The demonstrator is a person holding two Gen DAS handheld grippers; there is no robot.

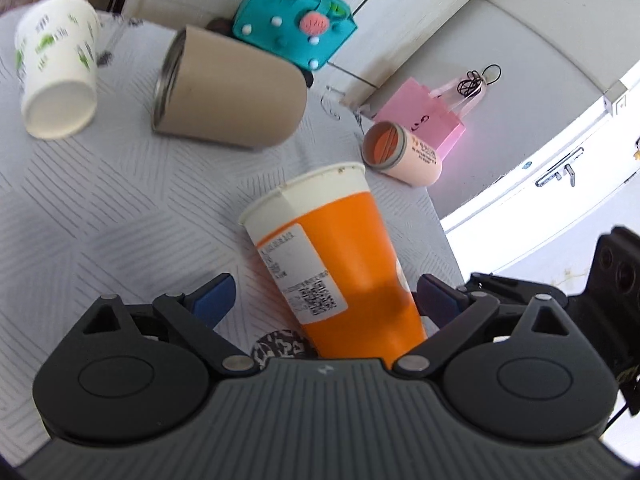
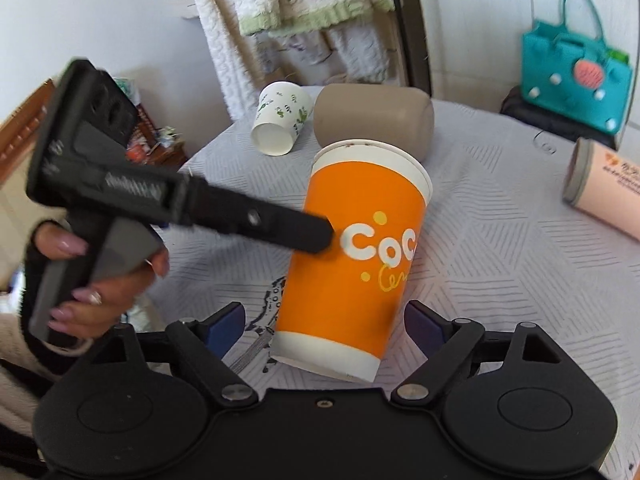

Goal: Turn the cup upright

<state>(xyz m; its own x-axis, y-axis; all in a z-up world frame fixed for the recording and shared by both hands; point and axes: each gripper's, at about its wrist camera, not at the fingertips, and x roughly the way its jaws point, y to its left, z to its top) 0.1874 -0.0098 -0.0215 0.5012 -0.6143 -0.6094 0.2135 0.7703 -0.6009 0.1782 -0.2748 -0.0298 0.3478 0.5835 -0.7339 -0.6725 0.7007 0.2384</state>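
An orange and white paper cup [image 1: 340, 248] stands mouth up and tilted on the grey tablecloth; it also shows in the right wrist view [image 2: 360, 260]. My left gripper [image 1: 326, 300] is open, its blue pads on either side of the cup's lower half, apart from it on the left. In the right wrist view the left gripper's black finger [image 2: 280, 228] reaches the cup's side. My right gripper [image 2: 324, 324] is open around the cup's base, not squeezing it.
A beige tumbler [image 1: 228, 92], a white paper cup with green print [image 1: 56, 68] and a small peach cup [image 1: 404, 156] lie on their sides on the table [image 1: 100, 200]. A teal bag [image 1: 296, 24] and a pink bag [image 1: 424, 116] sit behind them.
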